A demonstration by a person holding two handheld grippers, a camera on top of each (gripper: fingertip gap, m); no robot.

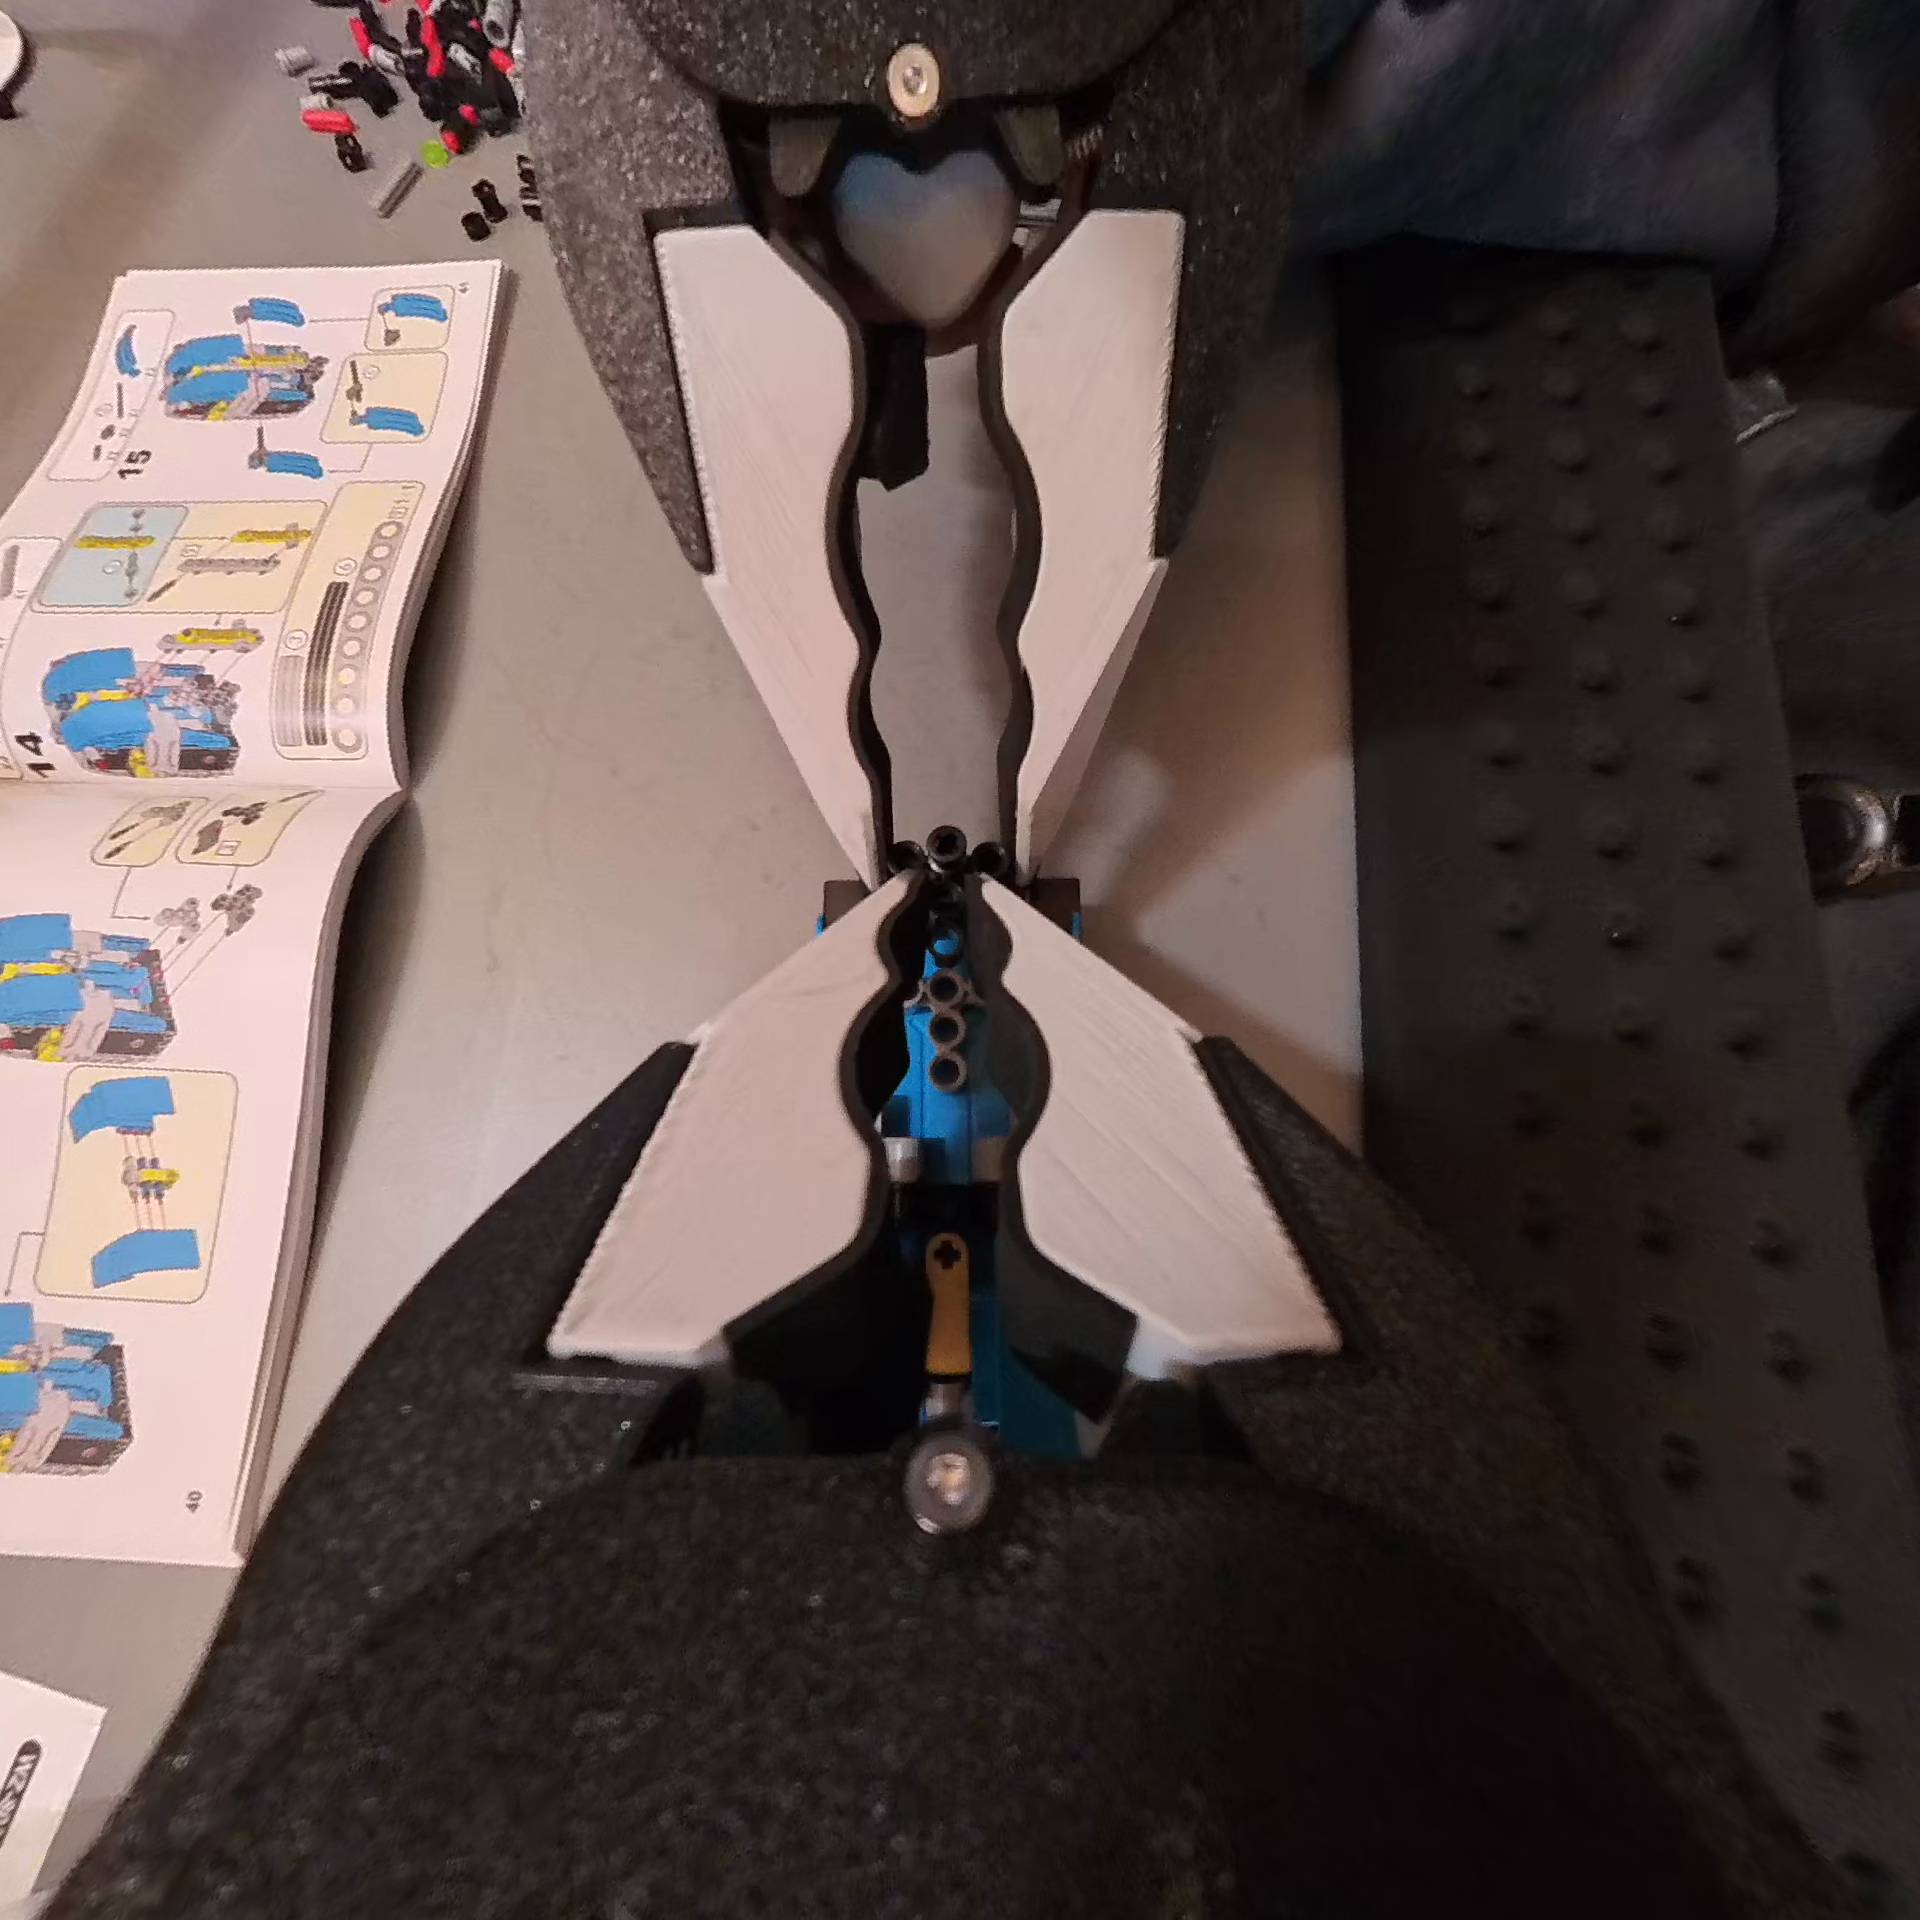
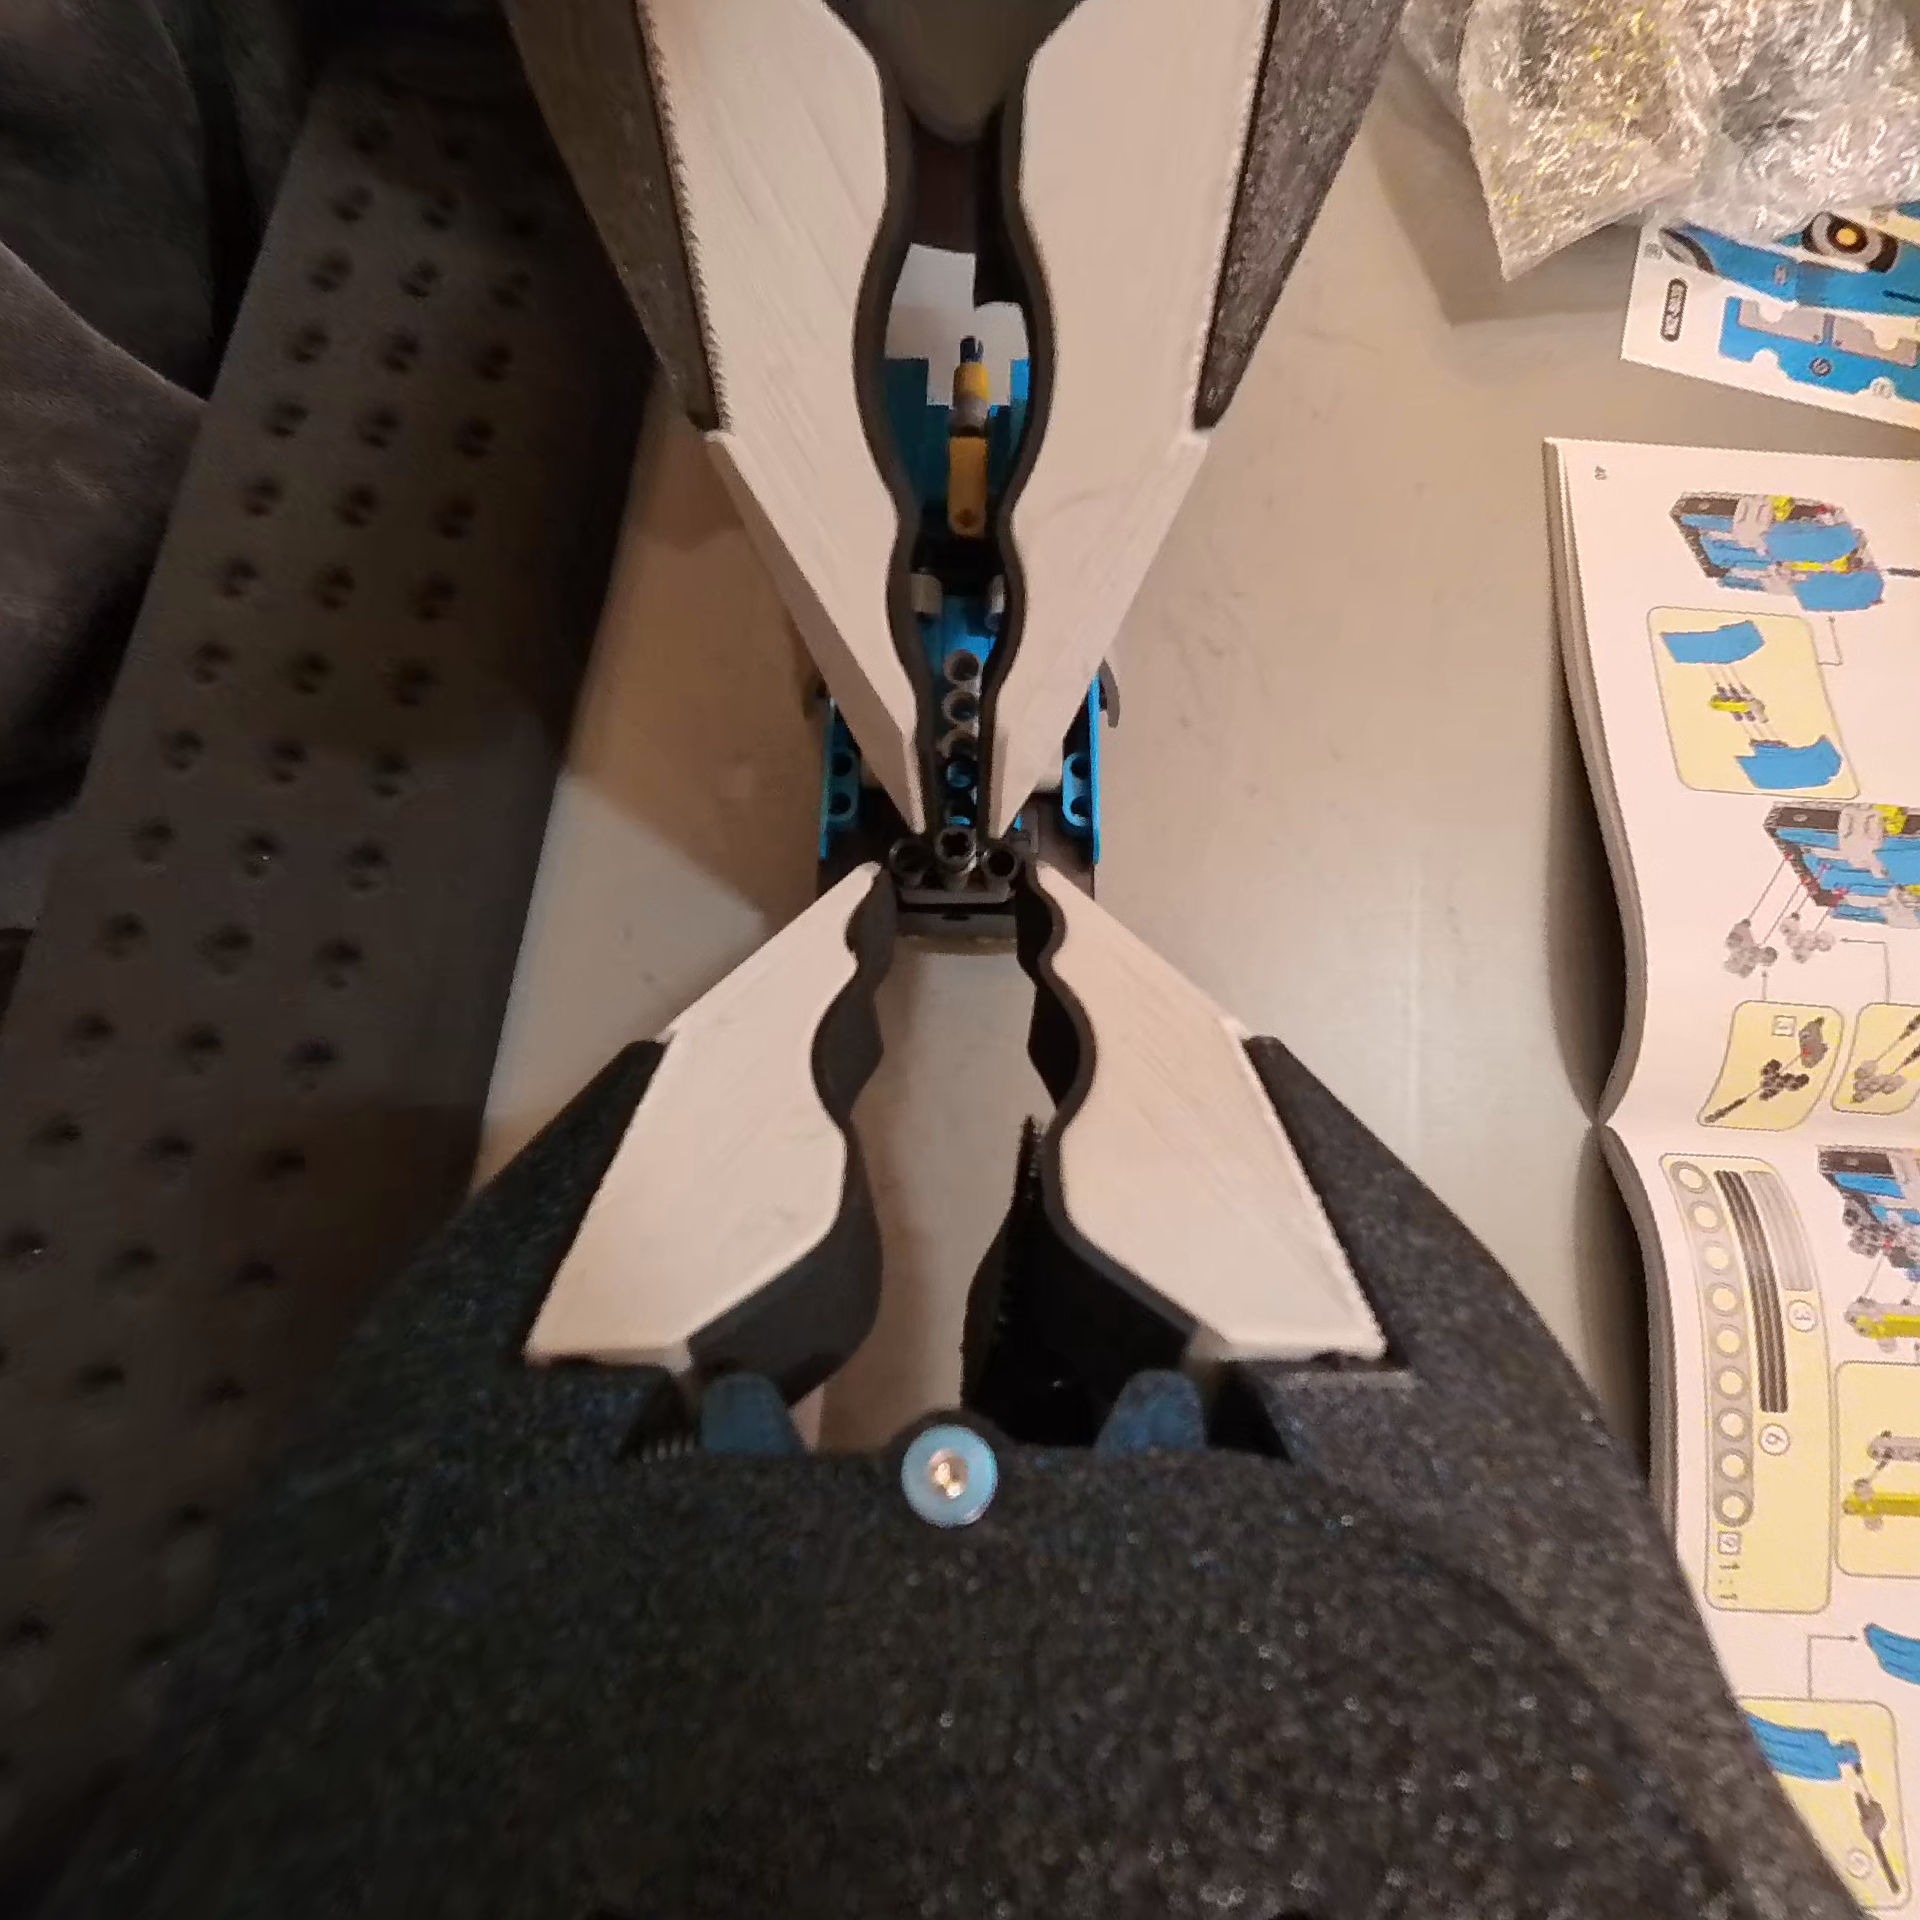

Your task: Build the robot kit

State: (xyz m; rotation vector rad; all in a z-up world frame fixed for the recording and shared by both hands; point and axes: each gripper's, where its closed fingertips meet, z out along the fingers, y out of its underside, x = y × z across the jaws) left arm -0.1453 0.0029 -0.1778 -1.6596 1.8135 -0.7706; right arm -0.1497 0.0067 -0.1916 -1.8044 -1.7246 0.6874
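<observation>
My left gripper (image 1: 942, 883) is shut on a small blue brick model (image 1: 925, 1101) with grey beams and a yellow part, held between its white fingers (image 1: 769, 1164) above the table. My right gripper (image 1: 940, 831) faces it tip to tip from the top of the left wrist view. In the right wrist view my right gripper (image 2: 951, 894) is shut on a small black connector piece (image 2: 951, 864) with three round holes. That piece (image 1: 945, 847) touches the front end of the model (image 2: 940, 644). The left gripper (image 2: 951, 821) comes in from above there.
An open instruction booklet (image 1: 208, 727) lies on the grey table (image 1: 582, 831); it also shows in the right wrist view (image 2: 1766, 1039). A pile of small loose pieces (image 1: 416, 73) lies at the far left. A black dimpled mat (image 1: 1558, 935) borders the table. A sticker sheet (image 2: 1787, 301) and plastic bags (image 2: 1662, 104) lie nearby. Both grippers' tips are close together, under 4 cm apart.
</observation>
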